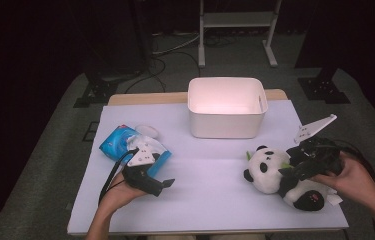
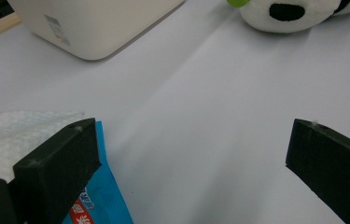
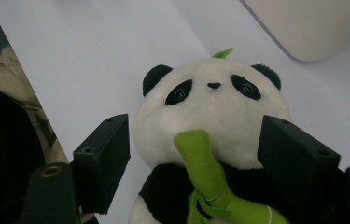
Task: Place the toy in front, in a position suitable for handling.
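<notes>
A panda plush holding a green bamboo stalk lies at the right of the table, its head toward the left. My right gripper is open over its body. In the right gripper view the jaws stand on either side of the panda's head, close to both cheeks. A blue wipes packet lies at the left. My left gripper is open just right of it. One jaw overlaps the packet's edge, and bare table lies between the jaws.
A white bin stands empty at the back centre of the white-covered table. A white tissue lies on top of the packet. A white frame stands on the floor beyond the table.
</notes>
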Demonstrator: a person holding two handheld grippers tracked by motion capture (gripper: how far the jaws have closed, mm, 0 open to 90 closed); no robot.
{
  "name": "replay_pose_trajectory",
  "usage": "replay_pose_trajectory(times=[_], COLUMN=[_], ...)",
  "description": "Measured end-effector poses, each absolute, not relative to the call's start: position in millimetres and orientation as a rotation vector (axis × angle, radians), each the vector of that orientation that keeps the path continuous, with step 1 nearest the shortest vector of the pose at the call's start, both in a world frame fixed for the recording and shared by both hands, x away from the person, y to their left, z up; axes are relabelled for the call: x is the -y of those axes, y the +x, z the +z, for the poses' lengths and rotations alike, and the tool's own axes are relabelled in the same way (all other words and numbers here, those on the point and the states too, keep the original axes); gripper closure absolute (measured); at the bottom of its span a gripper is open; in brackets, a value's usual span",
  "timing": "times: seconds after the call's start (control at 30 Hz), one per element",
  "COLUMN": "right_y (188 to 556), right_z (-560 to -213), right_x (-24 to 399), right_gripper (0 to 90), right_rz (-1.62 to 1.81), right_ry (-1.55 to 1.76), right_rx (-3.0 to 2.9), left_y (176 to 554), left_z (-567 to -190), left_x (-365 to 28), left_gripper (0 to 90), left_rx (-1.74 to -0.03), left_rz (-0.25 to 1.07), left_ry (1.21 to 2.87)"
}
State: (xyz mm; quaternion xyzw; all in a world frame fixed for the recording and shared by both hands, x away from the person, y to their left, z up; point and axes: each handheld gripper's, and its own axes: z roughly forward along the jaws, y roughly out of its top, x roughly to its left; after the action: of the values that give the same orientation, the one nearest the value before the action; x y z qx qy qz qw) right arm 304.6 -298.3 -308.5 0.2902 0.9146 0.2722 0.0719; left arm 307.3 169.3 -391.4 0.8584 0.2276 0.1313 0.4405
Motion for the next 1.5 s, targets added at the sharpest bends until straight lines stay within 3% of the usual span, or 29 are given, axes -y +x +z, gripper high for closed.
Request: replay_pose_trajectory(times=[0.4,0.97,1.5], right_y=[304.8,305.6,312.1], right_z=[-320.8,-335.6,-331.0], right_x=[308.7,317.3,327.1], right_gripper=[33.5,63.1,70.6], right_rz=[0.787,0.806,0.871], right_ry=[0.893,0.898,0.868], right_rx=[-2.765,-2.776,-2.770], left_y=[307.4,308.5,309.9], left_z=[-391.9,-394.7,-394.7], left_x=[-169.2,-168.7,-171.5], left_gripper=[2.2,2.1,2.2], left_rx=[-0.567,-0.573,-0.584], left_rz=[0.326,0.315,0.320], left_ry=[2.134,2.138,2.134])
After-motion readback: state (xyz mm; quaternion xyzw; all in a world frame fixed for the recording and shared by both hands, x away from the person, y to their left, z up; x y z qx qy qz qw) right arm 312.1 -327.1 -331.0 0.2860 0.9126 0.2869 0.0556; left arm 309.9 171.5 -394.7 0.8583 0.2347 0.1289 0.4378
